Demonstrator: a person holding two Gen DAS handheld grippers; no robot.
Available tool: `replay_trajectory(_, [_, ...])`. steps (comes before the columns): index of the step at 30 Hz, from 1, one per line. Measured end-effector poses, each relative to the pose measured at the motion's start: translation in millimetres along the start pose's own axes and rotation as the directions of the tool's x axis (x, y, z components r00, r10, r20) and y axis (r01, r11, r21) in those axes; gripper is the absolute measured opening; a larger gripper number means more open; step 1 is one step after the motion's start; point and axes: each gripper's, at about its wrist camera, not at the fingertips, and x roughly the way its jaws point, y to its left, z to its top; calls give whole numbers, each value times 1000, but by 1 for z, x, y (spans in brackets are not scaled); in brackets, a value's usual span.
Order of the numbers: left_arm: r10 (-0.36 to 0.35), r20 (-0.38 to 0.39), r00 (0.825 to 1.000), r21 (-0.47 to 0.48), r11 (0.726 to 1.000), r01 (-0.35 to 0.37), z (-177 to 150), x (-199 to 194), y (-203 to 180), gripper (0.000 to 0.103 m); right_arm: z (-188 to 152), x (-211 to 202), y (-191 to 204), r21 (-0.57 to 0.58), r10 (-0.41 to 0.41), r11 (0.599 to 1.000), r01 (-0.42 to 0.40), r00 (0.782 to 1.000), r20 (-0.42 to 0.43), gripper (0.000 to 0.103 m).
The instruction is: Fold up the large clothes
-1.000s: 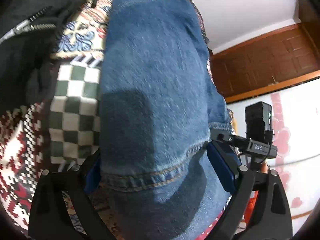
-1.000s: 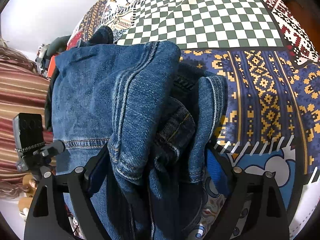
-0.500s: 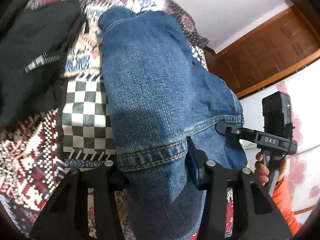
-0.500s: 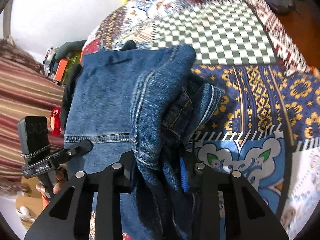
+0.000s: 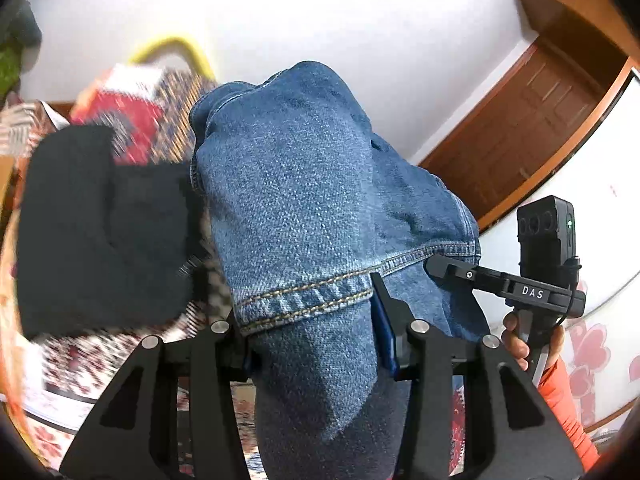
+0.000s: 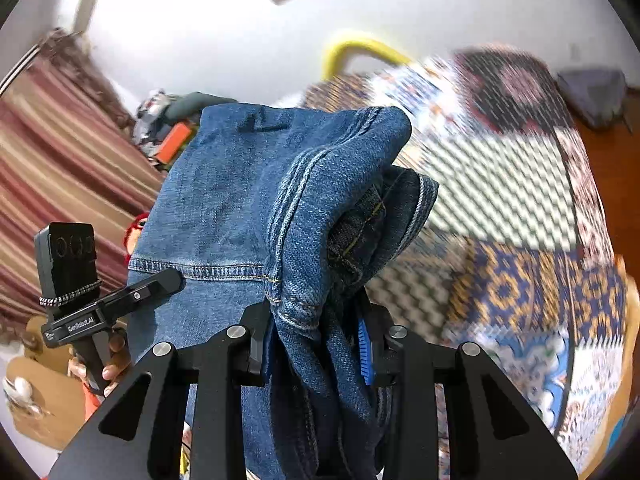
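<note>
Jeans (image 5: pixel 304 208) hem lifted off bedspread (image 6: pixel 520 184) | both jaws clamped on denim

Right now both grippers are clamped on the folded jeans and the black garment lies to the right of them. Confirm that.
Not quite. The left gripper and right gripper are each shut on the jeans, but the black garment lies to the left of the jeans, not the right. The left wrist view shows it on the patterned bedspread.
</note>
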Motion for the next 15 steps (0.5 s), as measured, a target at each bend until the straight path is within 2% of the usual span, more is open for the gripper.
replay_trajectory(3, [10,48,999,3,1000,-10,12,-33,14,46,14,12,32,-46,17,999,-16,999,30,29])
replay_trajectory(8, [43,107,993,-20,999,-41,25,-78,52,46,33,47,67,-73,55,996,-52,998,33,29])
replay_trajectory(15, [86,105,991,-80,994,-78,42,-93,124,46,49,116,96,-125,58,990,-57,998,3,29])
